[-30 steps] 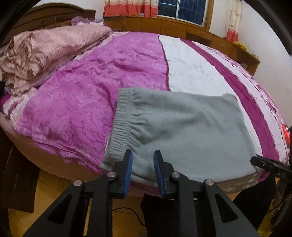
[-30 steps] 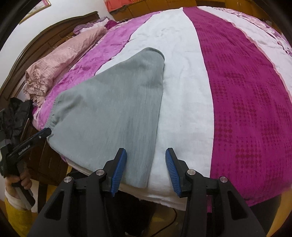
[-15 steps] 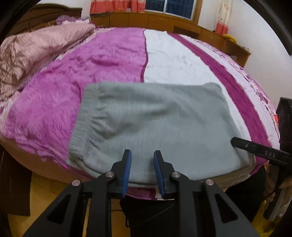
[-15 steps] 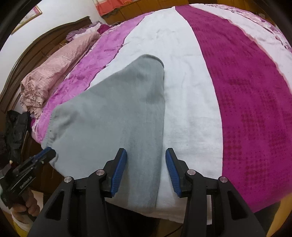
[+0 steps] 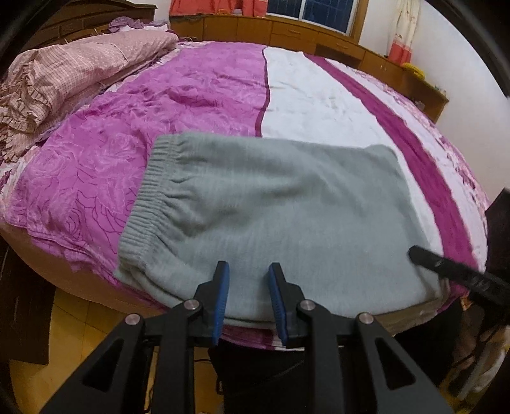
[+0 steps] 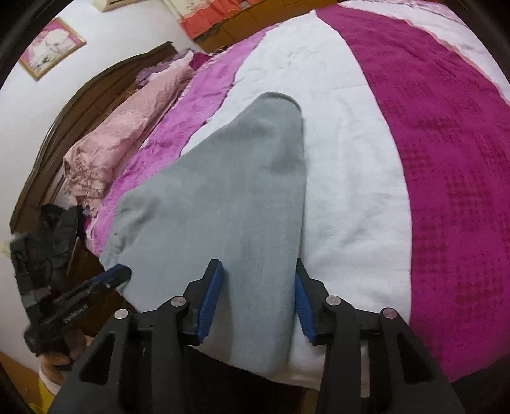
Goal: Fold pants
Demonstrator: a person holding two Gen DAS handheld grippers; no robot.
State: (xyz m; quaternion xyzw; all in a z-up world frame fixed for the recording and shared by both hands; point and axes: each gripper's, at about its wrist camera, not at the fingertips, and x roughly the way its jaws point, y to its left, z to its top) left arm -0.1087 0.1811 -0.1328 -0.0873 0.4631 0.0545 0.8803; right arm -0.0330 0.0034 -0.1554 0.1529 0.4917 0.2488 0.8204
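Observation:
The grey pants (image 5: 280, 203) lie folded flat on the bed, elastic waistband (image 5: 149, 191) to the left, near edge at the mattress edge. My left gripper (image 5: 248, 270) is open, its blue pads just over the near edge of the pants, holding nothing. In the right wrist view the pants (image 6: 229, 203) narrow toward the far end. My right gripper (image 6: 258, 270) is open and straddles the right-hand fold edge of the pants at the near end. The other gripper shows at the left in the right wrist view (image 6: 105, 280) and at the right in the left wrist view (image 5: 446, 264).
The bed cover (image 5: 197, 95) is pink, white and magenta. A rumpled pink quilt (image 5: 63, 73) lies at the back left by the dark wooden headboard (image 6: 79, 105). Wooden cabinets (image 5: 287, 28) line the far wall. Yellow floor (image 5: 83, 315) lies below the bed edge.
Both grippers have moved in toward the near edge of the pants. The right gripper has shifted left, so its jaws now span the fold edge. The pants lie as before.

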